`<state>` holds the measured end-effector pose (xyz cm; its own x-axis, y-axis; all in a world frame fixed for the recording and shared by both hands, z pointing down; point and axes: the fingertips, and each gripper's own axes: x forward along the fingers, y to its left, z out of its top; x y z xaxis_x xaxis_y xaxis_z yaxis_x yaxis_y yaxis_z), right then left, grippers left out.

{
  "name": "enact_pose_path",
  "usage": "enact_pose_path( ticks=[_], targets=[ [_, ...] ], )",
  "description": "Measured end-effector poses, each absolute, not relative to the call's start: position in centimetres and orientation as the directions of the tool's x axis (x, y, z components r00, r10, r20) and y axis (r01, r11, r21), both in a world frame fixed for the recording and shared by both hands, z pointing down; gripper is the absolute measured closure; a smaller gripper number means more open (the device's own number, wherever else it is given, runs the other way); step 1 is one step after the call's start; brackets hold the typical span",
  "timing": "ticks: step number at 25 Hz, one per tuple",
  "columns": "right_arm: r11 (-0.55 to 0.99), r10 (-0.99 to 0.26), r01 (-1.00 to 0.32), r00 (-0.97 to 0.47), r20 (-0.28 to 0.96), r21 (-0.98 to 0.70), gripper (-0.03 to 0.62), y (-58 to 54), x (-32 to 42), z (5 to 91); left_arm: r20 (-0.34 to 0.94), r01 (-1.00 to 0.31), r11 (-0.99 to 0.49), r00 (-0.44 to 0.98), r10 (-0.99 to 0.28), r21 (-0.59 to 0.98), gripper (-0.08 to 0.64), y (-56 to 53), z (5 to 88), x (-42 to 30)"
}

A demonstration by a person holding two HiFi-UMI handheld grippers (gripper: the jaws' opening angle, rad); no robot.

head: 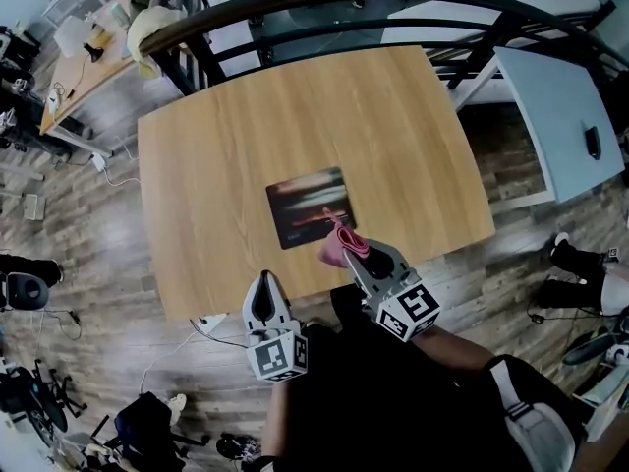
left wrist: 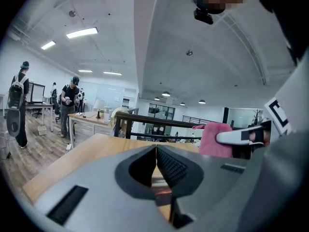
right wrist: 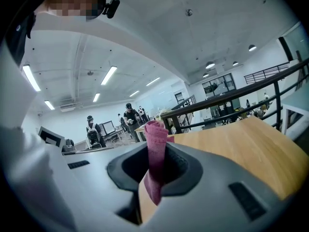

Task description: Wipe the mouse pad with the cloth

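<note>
Nearest the camera, the left claw hung at the near edge of the surface with its jaws pressed together on nothing, while the right claw, just beside it and a little farther out, pinched a pink cloth by a bunched fold. The fabric stood up above the jaws and trailed below them, over the near right corner of the dark mouse pad, which lay flat near the middle of the wooden surface. The cloth looked light, soft and limp, likely to crumple unless pressed flat; the present grip on a gathered fold seemed secure enough for wiping. The pad looked thin and flexible and might slide on the smooth wood, so the idle claw could well steady its far edge. Whether the cloth touched the pad could not be told from any view, and the pad's printed picture was too blurred to read. Beyond the surface ran a dark railing, with desks and standing people small in the distance.
</note>
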<state>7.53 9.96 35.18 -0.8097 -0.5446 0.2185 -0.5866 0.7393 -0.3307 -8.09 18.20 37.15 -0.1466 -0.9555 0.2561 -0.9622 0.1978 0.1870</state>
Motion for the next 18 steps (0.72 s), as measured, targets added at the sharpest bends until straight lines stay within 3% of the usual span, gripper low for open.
enact_pose_path(
  ticks=[18],
  targets=[
    [0.757,-0.478,-0.541,-0.841,0.254,-0.366,0.529,4.4,1.6,37.8,0.455,-0.967,0.193,-0.098,-0.885,0.166,0.535,13.9,45.3,-10.6]
  ],
)
